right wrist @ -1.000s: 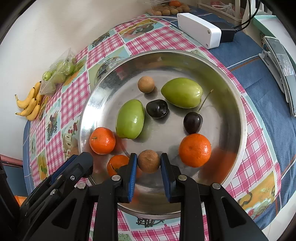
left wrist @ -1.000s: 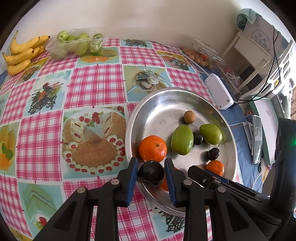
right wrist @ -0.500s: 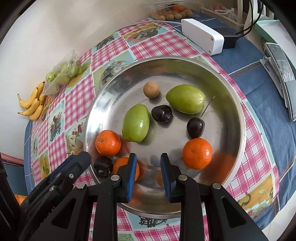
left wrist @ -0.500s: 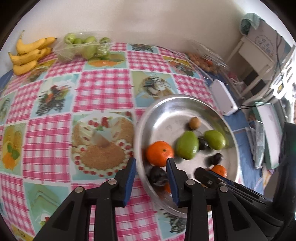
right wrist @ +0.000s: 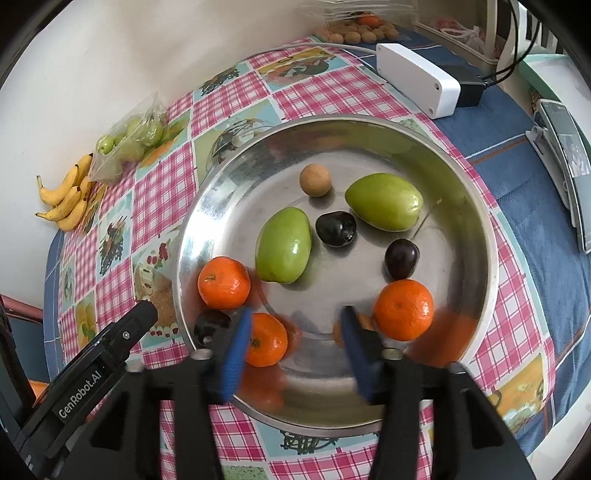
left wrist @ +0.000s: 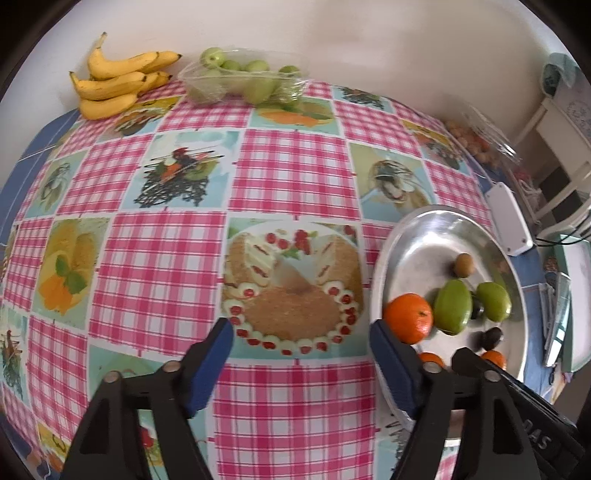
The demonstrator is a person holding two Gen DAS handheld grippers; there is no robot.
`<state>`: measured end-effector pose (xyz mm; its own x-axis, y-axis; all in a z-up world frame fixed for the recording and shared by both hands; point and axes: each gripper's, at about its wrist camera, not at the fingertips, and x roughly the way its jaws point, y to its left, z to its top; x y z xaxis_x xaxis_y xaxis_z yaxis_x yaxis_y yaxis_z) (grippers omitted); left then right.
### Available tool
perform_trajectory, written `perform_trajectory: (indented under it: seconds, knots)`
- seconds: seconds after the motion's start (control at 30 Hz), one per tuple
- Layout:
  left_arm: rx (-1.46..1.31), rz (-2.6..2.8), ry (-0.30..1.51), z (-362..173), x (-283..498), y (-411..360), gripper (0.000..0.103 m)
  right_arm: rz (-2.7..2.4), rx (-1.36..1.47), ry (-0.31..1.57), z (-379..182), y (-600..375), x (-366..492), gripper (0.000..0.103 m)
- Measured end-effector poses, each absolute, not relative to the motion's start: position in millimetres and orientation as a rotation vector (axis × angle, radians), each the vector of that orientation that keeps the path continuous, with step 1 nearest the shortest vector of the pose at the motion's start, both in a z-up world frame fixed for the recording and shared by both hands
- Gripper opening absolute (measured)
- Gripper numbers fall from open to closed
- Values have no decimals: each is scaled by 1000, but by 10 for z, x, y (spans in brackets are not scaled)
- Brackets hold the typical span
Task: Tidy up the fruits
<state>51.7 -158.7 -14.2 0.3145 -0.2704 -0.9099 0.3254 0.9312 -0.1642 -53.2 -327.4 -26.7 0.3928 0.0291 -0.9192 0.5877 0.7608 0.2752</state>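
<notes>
A round metal plate holds three oranges, two green mangoes, dark plums and a brown longan. My right gripper is open and empty, low over the plate's near side. Another dark plum lies at the plate's near left edge, partly behind the left finger. My left gripper is open wide and empty above the tablecloth, left of the plate. The left gripper's body also shows in the right wrist view.
Bananas and a clear tub of green fruit lie at the table's far edge. A tray of longans and a white box with a cable sit beyond the plate. A checked pink tablecloth covers the table.
Both grippers let go of their fruit and opened wide. The left gripper pulled back and left, off the plate, leaving its plum in it. The right gripper's longan is out of sight.
</notes>
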Motion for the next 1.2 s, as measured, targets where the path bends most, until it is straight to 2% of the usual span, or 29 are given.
perform_trajectory:
  seconds: [0.03, 0.13, 0.2, 0.33, 0.43, 0.63, 1.2]
  knots:
    - [56, -379, 1188, -152, 522, -1567, 88, -386, 632, 1126, -264, -3266, -523, 58]
    - [57, -346, 1189, -187, 546, -1507, 97, -390, 609, 1123, -256, -3247, -510, 74]
    - [55, -328, 1187, -204, 565, -1455, 103, -392, 598, 1119, -253, -3242, -505, 76]
    - [73, -302, 1168, -207, 591, -1414, 103, -395, 583, 1124, -273, -3233, -491, 79]
    - [83, -288, 1165, -223, 614, -1378, 103, -395, 571, 1124, -282, -3226, -477, 92]
    - [103, -252, 1167, -282, 647, -1303, 103, -401, 551, 1113, -274, -3204, -477, 96]
    - [163, -206, 1145, -309, 667, -1099, 103, -392, 505, 1101, -226, -3141, -443, 97]
